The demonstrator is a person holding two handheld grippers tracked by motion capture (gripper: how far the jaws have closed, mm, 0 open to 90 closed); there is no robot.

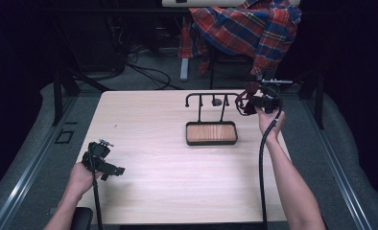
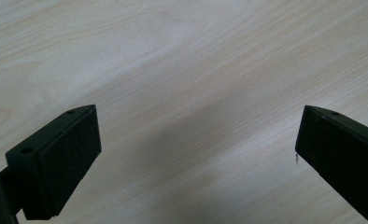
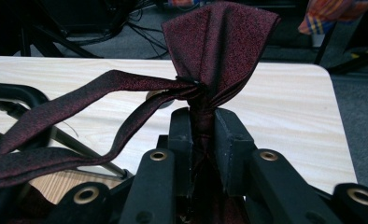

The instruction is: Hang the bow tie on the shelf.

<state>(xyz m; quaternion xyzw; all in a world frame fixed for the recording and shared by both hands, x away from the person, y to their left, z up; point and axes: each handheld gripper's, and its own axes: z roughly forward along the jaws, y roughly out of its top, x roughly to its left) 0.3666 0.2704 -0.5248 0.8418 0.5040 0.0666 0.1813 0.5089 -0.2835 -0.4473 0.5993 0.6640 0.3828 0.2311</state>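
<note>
Right hand (image 1: 269,120) raised beside rack (image 1: 211,99)

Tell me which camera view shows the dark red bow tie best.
The right gripper view: the bow tie sits close up, pinched at its knot between the right gripper jaws, its strap trailing left over the black stand. The high view shows it as a small dark shape by the stand's right end. The left gripper view faces bare table.

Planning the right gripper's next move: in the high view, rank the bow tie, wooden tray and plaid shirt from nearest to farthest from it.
1. bow tie, clamped in the right gripper.
2. wooden tray, left and nearer the person.
3. plaid shirt, draped beyond the table's far edge.
</note>
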